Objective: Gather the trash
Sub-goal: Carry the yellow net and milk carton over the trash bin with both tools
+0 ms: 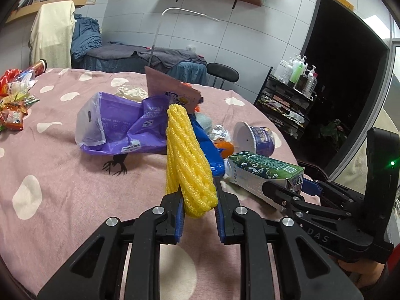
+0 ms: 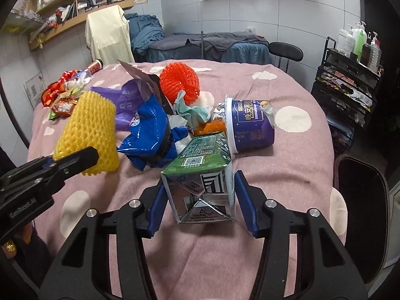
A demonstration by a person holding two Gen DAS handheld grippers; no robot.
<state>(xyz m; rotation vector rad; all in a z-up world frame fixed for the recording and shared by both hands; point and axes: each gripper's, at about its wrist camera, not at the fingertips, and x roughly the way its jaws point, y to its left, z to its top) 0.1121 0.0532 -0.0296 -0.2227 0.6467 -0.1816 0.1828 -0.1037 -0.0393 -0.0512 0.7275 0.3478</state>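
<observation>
Blue-padded jaws fill the bottom of both views. At lower centre of the left wrist view, the left gripper (image 1: 198, 200) is pinching a yellow foam net (image 1: 186, 160), which stands up between its pads above the pink spotted tablecloth (image 1: 62, 195). At lower centre of the right wrist view, the right gripper (image 2: 200, 200) straddles a green drink carton (image 2: 203, 172); the left pad looks to be against the carton's side, the right pad just beside it, and I cannot tell whether it presses.

Risks, as I judge them: the foam net is soft and springy, so a shallow pinch could let it slide out on the way to a bin. The carton is slick and partly crushed; a half-made grip could let it twist or drop, and its far end lies against the blue wrapper (image 2: 147, 130) in the trash pile at centre frame, which it could drag along.

Only the right wrist view shows the orange foam net (image 2: 180, 80) and the face of the purple cup (image 2: 250, 125). The left wrist view alone shows the purple bag (image 1: 120, 125) laid out at centre.
</observation>
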